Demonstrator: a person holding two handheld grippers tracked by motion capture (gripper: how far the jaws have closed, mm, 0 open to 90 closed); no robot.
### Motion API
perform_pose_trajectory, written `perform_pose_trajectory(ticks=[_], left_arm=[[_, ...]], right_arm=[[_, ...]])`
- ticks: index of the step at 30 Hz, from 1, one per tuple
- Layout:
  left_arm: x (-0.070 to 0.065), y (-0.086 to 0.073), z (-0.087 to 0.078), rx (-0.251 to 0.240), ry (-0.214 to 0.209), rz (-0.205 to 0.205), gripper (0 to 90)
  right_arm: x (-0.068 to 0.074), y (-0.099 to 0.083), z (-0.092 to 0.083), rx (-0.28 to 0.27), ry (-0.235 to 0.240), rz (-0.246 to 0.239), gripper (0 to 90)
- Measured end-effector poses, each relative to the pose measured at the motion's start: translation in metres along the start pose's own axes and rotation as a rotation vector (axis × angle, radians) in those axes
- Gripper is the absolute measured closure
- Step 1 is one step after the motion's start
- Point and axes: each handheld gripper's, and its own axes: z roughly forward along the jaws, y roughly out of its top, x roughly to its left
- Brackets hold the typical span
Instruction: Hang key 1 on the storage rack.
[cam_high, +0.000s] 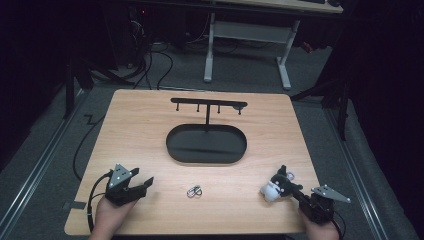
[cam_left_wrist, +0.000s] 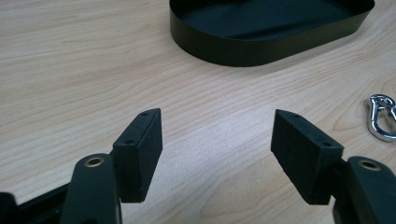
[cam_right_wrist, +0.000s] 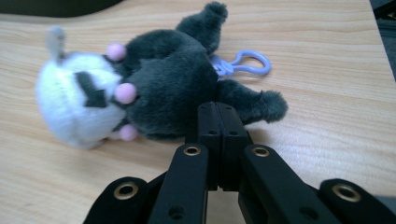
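A small plush toy, dark grey with a white face and pink dots, lies on its side at the table's front right. A lilac clip sticks out behind it. My right gripper is shut, its jaws pressed together with their tips against the toy's dark body; whether they pinch fur I cannot tell. My left gripper rests at the front left, open over bare wood. A silver carabiner lies between the two grippers, at the right edge of the left gripper view.
A black oval tray sits mid-table with a thin post and a hook bar rising from its far side; its wall lies ahead of my left gripper. The wooden table ends close behind both hands. Desk legs and cables stand on the floor beyond.
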Motion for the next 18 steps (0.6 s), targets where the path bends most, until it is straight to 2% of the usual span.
perform_pose_trajectory(ticks=[4,6,7,10,12,13,16,18], left_arm=[[0.004,-0.007,-0.013,-0.009,0.027,-0.021,34.7],[0.008,-0.011,-0.023,-0.012,0.048,-0.034,34.8],[0.008,-0.011,-0.023,-0.012,0.048,-0.034,34.9],[0.011,-0.018,-0.035,-0.02,0.078,-0.053,34.9],[0.013,-0.023,-0.044,-0.02,0.102,-0.064,34.9],[0.013,-0.023,-0.044,-0.02,0.102,-0.064,34.9],[0.015,-0.029,-0.053,-0.019,0.123,-0.076,35.0],[0.016,-0.032,-0.059,-0.019,0.134,-0.079,35.2]], right_arm=[[-0.001,0.008,0.013,0.016,0.008,-0.014,90.0],[0.003,0.018,0.026,0.019,0.029,-0.049,90.0],[0.003,0.018,0.026,0.019,0.029,-0.049,90.0],[0.01,0.028,0.036,0.019,0.044,-0.09,90.0],[0.018,0.038,0.048,0.019,0.077,-0.133,90.0],[0.018,0.038,0.048,0.019,0.077,-0.133,90.0],[0.022,0.047,0.056,0.026,0.108,-0.172,90.0],[0.022,0.054,0.059,0.004,0.119,-0.189,90.0]])
